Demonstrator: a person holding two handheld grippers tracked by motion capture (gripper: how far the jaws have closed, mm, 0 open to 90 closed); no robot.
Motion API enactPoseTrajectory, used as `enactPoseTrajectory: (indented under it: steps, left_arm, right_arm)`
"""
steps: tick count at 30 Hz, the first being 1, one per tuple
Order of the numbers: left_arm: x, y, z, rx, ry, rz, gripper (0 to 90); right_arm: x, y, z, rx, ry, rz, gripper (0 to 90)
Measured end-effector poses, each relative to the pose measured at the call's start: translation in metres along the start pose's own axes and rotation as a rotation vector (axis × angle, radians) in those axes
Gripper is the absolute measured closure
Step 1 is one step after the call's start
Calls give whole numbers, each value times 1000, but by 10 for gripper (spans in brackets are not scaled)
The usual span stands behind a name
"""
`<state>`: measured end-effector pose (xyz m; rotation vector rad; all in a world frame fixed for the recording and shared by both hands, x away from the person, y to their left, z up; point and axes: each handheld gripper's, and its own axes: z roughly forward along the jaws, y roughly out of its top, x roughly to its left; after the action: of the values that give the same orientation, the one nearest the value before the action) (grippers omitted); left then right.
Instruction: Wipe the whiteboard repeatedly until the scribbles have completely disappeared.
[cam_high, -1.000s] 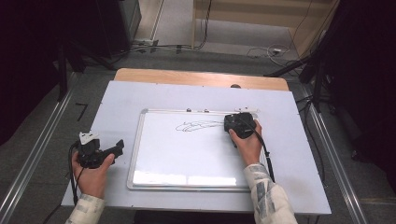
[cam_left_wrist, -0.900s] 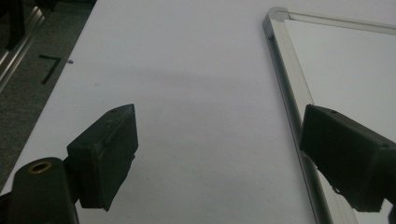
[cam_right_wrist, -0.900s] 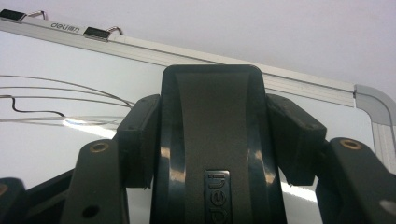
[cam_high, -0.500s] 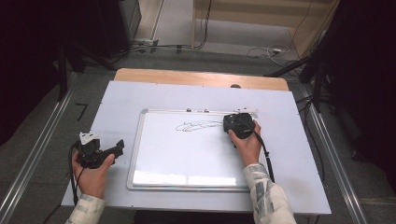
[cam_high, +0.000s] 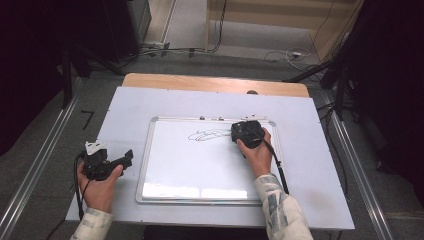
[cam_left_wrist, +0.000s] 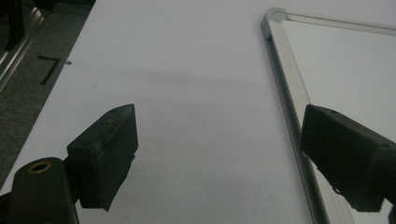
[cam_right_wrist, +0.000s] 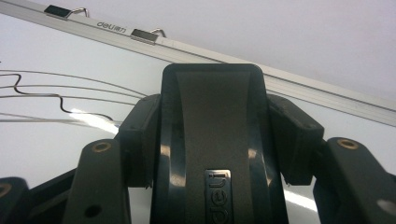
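Note:
A white-framed whiteboard (cam_high: 200, 165) lies flat on the table, with a black scribble (cam_high: 207, 135) near its top edge. My right gripper (cam_high: 247, 134) rests on the board just right of the scribble, shut on a black board eraser (cam_right_wrist: 210, 102) that stands between its jaws. In the right gripper view the drawn lines (cam_right_wrist: 56, 100) run off to the left of the eraser. My left gripper (cam_high: 125, 159) sits on the table left of the board, jaws wide apart and empty (cam_left_wrist: 224, 154), with the board's frame (cam_left_wrist: 289, 79) beside its right jaw.
The table top is a pale sheet (cam_high: 310, 150) over a wooden top (cam_high: 210, 84) that shows at the far edge. Two metal clips (cam_right_wrist: 144, 33) sit on the board's upper frame. Cables and dark stands (cam_high: 340, 80) lie on the floor beyond.
My right gripper has slid a little to the left with the eraser, closer to the scribble. The left gripper has stayed put.

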<state>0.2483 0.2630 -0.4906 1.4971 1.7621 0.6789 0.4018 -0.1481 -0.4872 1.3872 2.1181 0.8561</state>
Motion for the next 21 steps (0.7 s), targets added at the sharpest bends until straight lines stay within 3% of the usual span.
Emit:
enactPoseTrajectory:
  steps: [21]
  left_arm:
    - [0, 0, 0, 3, -1, 3, 126]
  right_arm:
    - [16, 4, 6, -13, 31, -29, 394]
